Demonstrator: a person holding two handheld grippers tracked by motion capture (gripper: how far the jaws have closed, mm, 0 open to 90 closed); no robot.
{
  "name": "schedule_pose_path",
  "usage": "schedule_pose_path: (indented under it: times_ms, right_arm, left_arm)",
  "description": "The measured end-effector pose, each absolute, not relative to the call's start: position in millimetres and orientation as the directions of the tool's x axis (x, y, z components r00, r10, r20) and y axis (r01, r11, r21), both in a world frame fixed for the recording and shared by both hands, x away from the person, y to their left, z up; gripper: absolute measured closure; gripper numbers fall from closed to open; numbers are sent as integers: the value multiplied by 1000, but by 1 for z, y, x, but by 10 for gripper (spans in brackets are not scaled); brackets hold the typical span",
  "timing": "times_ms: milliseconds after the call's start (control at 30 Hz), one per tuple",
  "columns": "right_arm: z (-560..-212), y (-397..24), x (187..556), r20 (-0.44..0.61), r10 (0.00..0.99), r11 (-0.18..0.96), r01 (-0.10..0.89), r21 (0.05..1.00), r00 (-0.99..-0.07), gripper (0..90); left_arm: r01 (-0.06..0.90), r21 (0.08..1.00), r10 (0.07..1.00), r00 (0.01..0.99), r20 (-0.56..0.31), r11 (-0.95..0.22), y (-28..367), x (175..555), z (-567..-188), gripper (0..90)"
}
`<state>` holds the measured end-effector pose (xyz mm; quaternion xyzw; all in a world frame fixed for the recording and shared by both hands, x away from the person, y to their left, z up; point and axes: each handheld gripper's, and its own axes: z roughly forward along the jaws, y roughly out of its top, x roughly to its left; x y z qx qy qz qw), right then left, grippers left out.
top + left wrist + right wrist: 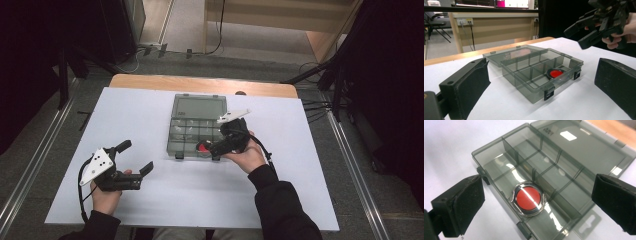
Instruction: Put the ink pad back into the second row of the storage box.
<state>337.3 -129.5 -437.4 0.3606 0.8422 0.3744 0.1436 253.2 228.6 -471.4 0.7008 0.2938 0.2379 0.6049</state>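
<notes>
A smoky grey compartment box (172, 135) lies in the middle of the white table with its lid (195, 107) folded flat behind it. A red disc with a silver rim (202, 147) rests in a front compartment. My right gripper (212, 148) hovers over the box's front right part, open. In the right gripper view the disc (528, 200) lies below and between its spread jaws, untouched. My left gripper (136, 156) rests low at the table's left front, open and empty. From the left gripper view the box (536, 92) and disc (555, 73) lie ahead, with the right gripper (580, 36) above them.
The white table top (150, 195) has bare room to the left, right and front of the box. A wooden strip (200, 84) runs along its far edge. Dark stands and cables (320, 105) stand on the floor beyond the table.
</notes>
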Motion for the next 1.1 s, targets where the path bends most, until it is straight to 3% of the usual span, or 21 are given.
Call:
schedule_pose_path:
  times_ms: [467, 1100]
  right_arm:
    - [-420, -158, 318, 30, 754, 409, 506, 759, -656, 0]
    - [-425, -201, 282, 34, 787, 362, 505, 783, -616, 0]
  left_arm:
    - [123, 988, 698, 716, -23, -95, 228, 253, -471, 0]
    - [126, 987, 697, 716, -24, -96, 227, 253, -472, 0]
